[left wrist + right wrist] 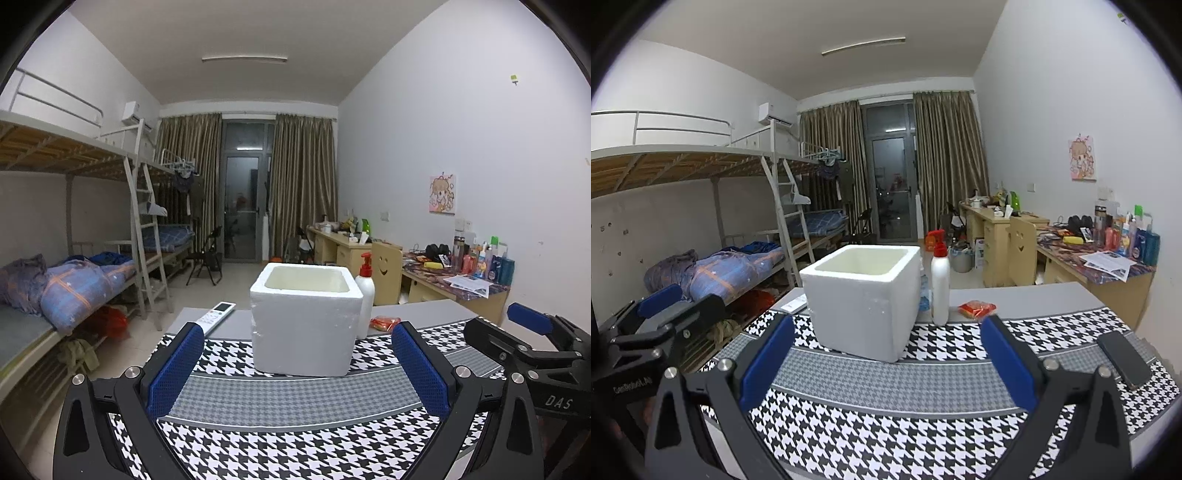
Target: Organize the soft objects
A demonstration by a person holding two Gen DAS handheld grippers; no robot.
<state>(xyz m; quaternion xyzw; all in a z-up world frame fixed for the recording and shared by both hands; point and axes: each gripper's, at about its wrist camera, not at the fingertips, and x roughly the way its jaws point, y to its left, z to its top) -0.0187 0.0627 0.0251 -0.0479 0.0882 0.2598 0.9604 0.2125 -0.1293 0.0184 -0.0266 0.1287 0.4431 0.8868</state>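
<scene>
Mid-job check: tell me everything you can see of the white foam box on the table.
The white foam box is a thick-walled, roughly cubic container that looks like expanded polystyrene, lidless, its cream interior empty as far as visible. It stands upright on the houndstooth mat, its outer faces slightly pitted. A white pump bottle stands close at its right; whether they touch is unclear. Neither gripper touches it.
</scene>
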